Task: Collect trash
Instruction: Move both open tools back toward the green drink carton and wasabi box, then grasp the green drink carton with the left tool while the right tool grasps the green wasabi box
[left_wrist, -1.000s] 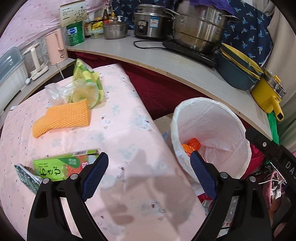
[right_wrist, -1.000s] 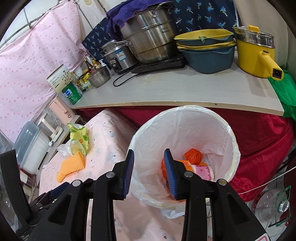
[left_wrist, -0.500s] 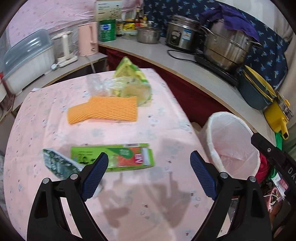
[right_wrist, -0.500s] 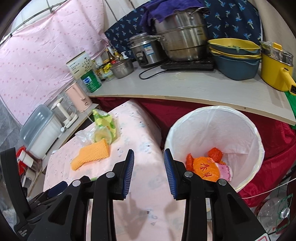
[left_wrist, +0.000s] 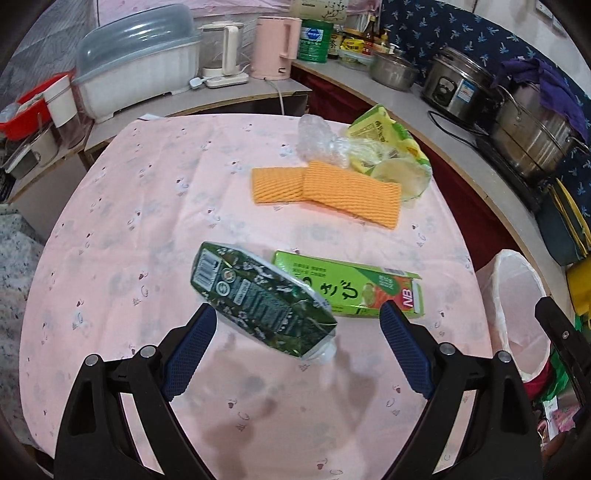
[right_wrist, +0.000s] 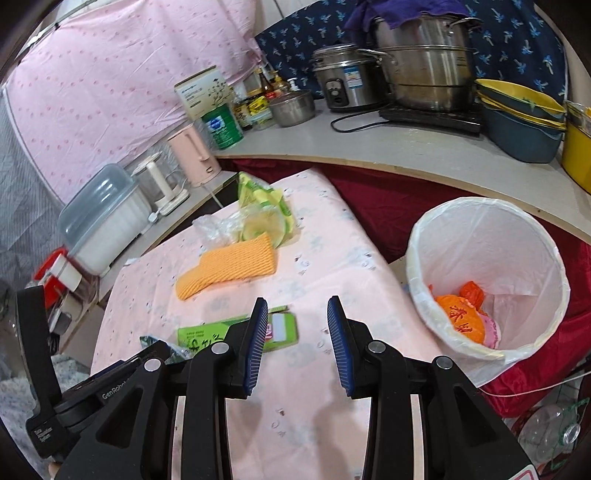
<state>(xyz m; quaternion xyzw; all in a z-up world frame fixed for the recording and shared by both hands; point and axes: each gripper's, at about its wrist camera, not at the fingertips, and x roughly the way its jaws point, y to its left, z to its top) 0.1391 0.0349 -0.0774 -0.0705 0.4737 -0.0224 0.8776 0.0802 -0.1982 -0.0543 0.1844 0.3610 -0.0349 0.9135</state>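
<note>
Left gripper (left_wrist: 295, 343) agape over dark green crumpled foil pouch (left_wrist: 258, 299); right gripper (right_wrist: 297, 343) parted, empty. Still on pink tablecloth (left_wrist: 147, 184): green carton (left_wrist: 351, 288), orange foam netting (left_wrist: 328, 192). White-lined bin (right_wrist: 487, 280) partly filled.

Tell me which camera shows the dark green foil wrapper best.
Left wrist: the dark green foil wrapper lies whole between the open left gripper fingers. Right wrist shows only a sliver behind the left gripper's body.
</note>
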